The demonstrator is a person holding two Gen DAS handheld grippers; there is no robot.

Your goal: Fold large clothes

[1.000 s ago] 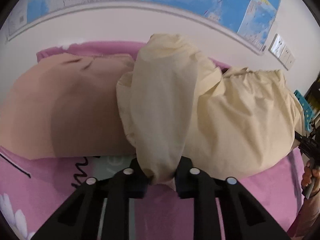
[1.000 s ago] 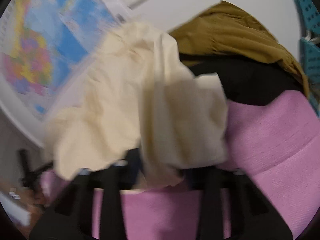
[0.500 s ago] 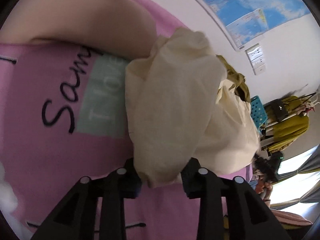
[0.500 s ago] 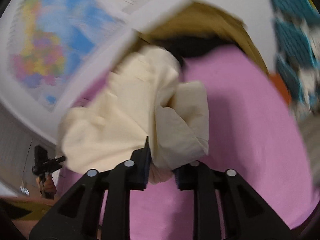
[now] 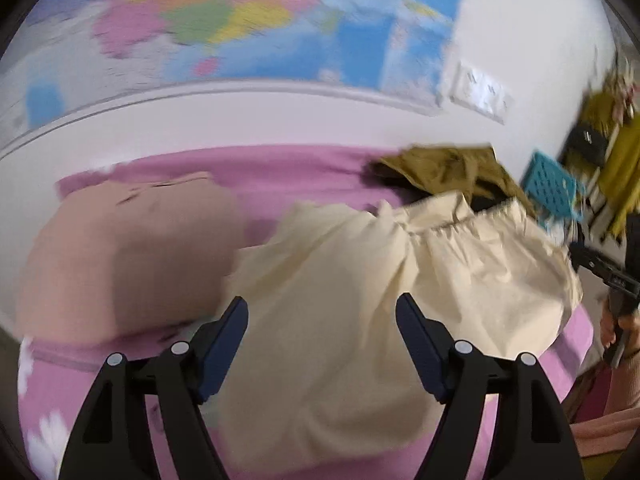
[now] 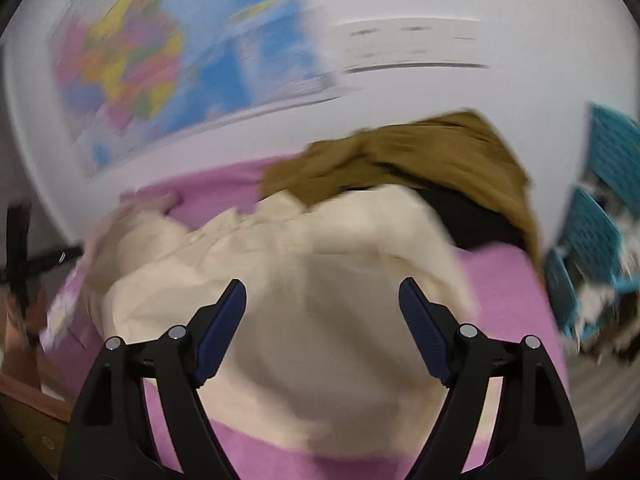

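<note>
A cream garment (image 5: 360, 300) lies in a loose heap on the pink bed sheet (image 5: 280, 172); it also shows in the right wrist view (image 6: 320, 288). My left gripper (image 5: 322, 312) is open and empty, its blue-padded fingers spread just above the near part of the cream cloth. My right gripper (image 6: 322, 296) is open and empty over the same cloth from the other side. The right gripper also shows at the right edge of the left wrist view (image 5: 600, 272). Both views are motion-blurred.
A folded tan garment (image 5: 128, 252) lies left of the cream one. An olive garment (image 6: 400, 156) over something black (image 6: 472, 216) lies at the back near the wall. A teal perforated crate (image 6: 592, 232) stands right of the bed. A world map (image 5: 240, 20) hangs on the wall.
Both grippers were shut on the cream garment and holding it up; now both are open and the garment lies dropped on the bed. Both cameras have swung back level.
</note>
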